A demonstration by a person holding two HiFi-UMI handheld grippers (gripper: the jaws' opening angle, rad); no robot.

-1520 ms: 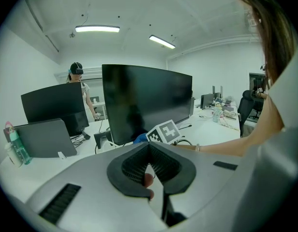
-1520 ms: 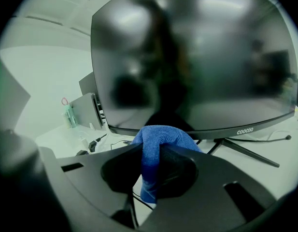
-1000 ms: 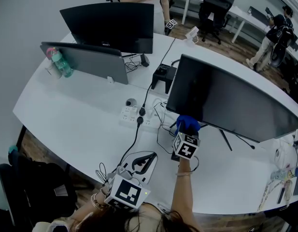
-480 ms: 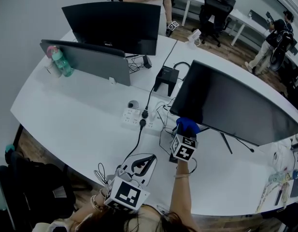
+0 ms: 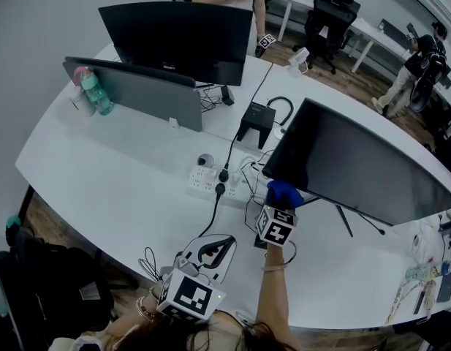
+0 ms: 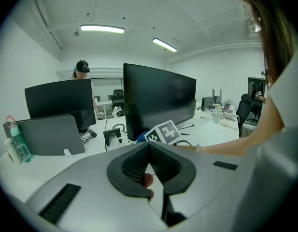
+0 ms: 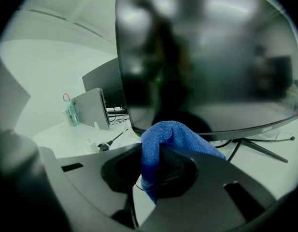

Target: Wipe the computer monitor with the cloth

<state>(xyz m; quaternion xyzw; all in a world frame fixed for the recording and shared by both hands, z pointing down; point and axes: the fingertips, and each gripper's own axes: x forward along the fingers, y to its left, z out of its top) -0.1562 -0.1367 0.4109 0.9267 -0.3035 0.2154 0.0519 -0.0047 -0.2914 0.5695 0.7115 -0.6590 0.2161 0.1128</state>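
Blue cloth clamped in right hand-held gripper, at lower-left corner of computer monitor toward 3 o'clock on desk, left hand-held gripper clenched empty near 6 o'clock

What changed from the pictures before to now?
The near monitor has swung slightly, its left edge shifting right. The right gripper still clamps the blue cloth at the monitor's lower left corner. The left gripper stays shut and empty.
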